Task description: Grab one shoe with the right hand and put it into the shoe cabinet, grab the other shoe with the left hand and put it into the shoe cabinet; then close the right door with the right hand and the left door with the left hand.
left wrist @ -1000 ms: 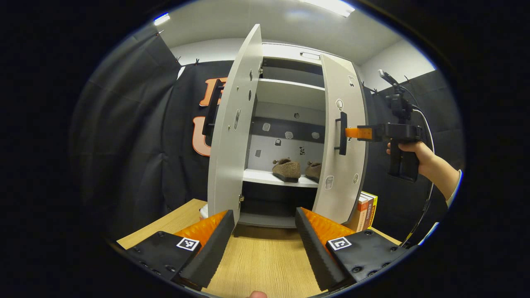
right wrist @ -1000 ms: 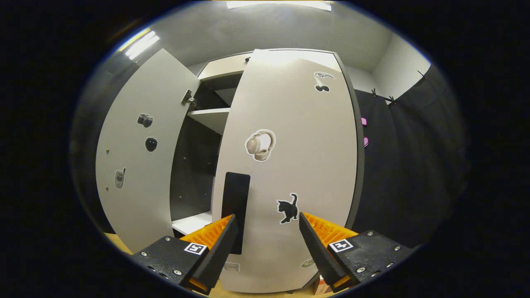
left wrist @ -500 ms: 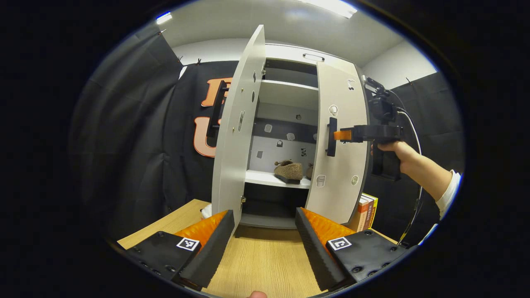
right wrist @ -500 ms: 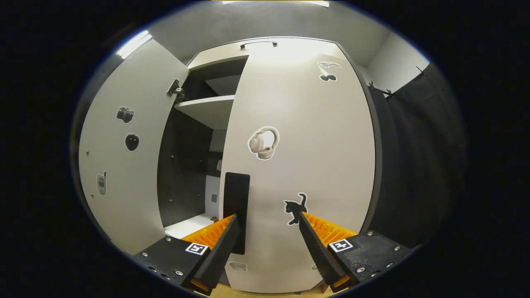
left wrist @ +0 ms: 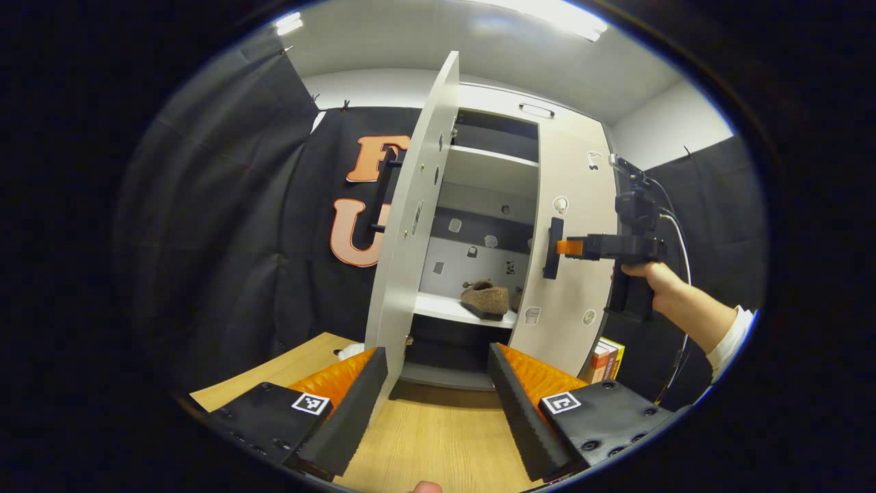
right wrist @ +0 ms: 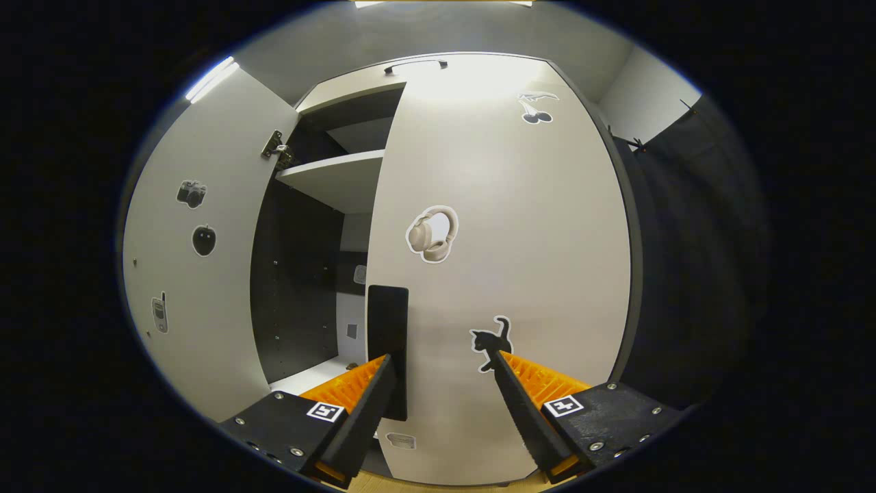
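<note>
Jaws of both grippers stand apart. The right gripper (right wrist: pixel 441 359) presses against the right door (right wrist: pixel 520 260) beside its handle (right wrist: pixel 388 342); that door is nearly shut. The left gripper (left wrist: pixel 438 356) hovers over the table (left wrist: pixel 438 438) near the open left door (left wrist: pixel 410 233). 2 shoes (left wrist: pixel 487 299) rest on a shelf inside the shoe cabinet (left wrist: pixel 489 168).
</note>
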